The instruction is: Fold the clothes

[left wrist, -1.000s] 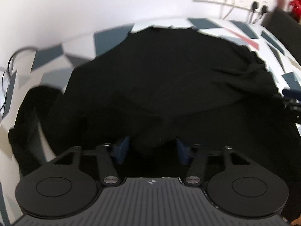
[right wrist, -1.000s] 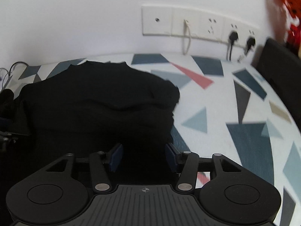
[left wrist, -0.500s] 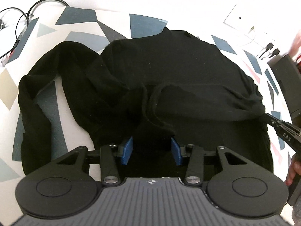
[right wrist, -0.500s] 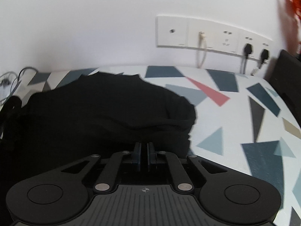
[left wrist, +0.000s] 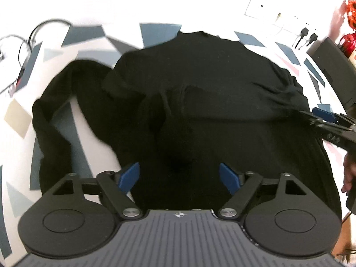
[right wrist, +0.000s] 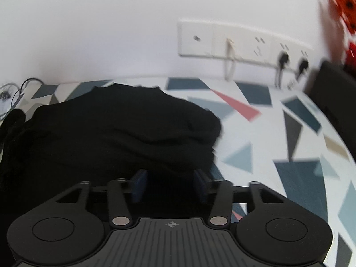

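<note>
The black garment [left wrist: 211, 102] lies on the patterned desk [right wrist: 278, 138], below the wall sockets [right wrist: 244, 42]. Its lower hem appears folded up over the body. One sleeve [left wrist: 51, 120] lies spread out on the side away from the sockets; it remains to be folded.

The left gripper [left wrist: 179, 178] and right gripper [right wrist: 170, 185] are both opening, grasping nothing. Half a second earlier the right fingers [right wrist: 139, 184] were clenched; the left were narrower.

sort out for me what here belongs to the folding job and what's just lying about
Part of the job:
- black garment
- left gripper, jaws opening
- right gripper, jaws opening
- patterned table

Just lying about:
- wall sockets with plugs
- cables
- dark box
</note>
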`<state>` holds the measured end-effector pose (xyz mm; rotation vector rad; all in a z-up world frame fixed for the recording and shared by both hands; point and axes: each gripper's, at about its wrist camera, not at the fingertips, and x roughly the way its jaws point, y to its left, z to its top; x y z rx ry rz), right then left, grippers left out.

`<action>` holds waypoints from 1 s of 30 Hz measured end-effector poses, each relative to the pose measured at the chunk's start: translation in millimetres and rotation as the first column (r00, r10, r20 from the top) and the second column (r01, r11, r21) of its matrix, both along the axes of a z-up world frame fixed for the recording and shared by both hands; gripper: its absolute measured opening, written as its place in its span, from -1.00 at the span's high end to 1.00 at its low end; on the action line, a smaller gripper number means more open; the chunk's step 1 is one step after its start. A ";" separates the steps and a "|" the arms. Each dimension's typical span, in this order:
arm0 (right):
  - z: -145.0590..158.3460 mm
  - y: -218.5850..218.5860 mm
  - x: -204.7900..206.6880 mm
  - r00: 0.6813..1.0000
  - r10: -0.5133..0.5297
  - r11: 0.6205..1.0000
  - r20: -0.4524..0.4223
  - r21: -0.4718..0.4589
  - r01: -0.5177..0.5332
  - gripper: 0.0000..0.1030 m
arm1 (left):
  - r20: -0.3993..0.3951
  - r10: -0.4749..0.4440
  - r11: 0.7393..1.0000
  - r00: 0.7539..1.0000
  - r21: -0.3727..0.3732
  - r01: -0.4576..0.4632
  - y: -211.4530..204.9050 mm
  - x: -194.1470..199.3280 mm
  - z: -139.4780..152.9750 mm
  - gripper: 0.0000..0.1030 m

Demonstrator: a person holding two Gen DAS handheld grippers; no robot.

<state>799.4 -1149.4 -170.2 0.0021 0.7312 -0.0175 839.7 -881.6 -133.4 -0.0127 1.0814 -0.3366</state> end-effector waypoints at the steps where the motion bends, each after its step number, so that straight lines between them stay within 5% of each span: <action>1: -1.3 8.8 3.0 1.000 0.026 0.999 0.014 -0.023 -0.025 -0.13 | 0.000 -0.003 1.000 1.000 0.012 0.003 -2.7 3.1 -3.4 -0.58; 3: -5.8 22.2 10.6 0.997 0.070 0.995 0.019 -0.075 -0.069 -0.17 | 0.009 -0.003 0.999 1.000 0.033 0.002 -3.9 7.6 -10.3 -0.49; 4: -8.8 27.7 15.5 0.996 0.089 0.991 0.010 -0.102 -0.088 -0.15 | 0.001 -0.004 0.999 1.000 0.033 0.004 -3.1 10.4 -13.3 -0.03; 5: -11.5 30.1 19.7 0.995 0.104 0.989 -0.008 -0.110 -0.104 0.06 | -0.015 -0.007 0.999 1.000 0.031 0.007 -2.2 13.6 -16.0 0.55; 6: -14.0 31.3 23.7 0.993 0.117 0.987 -0.030 -0.110 -0.120 0.75 | -0.023 -0.008 0.999 1.000 0.034 0.008 -0.9 14.8 -16.2 0.77; 7: -13.5 28.2 24.4 0.993 0.112 0.990 -0.036 -0.086 -0.114 0.93 | -0.028 -0.007 0.999 1.000 0.040 0.009 0.6 14.8 -14.9 0.82; 16: 26.5 -10.7 -26.6 0.996 -0.001 1.000 0.088 0.021 -0.001 0.96 | -0.031 -0.121 0.993 0.992 0.005 0.121 22.9 -7.1 16.0 0.85; 25: 2.7 -38.4 -69.2 0.988 -0.104 0.982 -0.114 0.148 0.120 0.92 | -0.087 -0.099 0.995 0.991 -0.014 0.098 30.6 -7.9 -12.4 0.85; 30: 31.0 -47.5 -62.7 0.988 -0.156 0.969 -0.013 0.193 0.155 0.54 | -0.026 0.007 0.999 1.000 -0.043 -0.008 39.0 -4.6 -3.0 0.85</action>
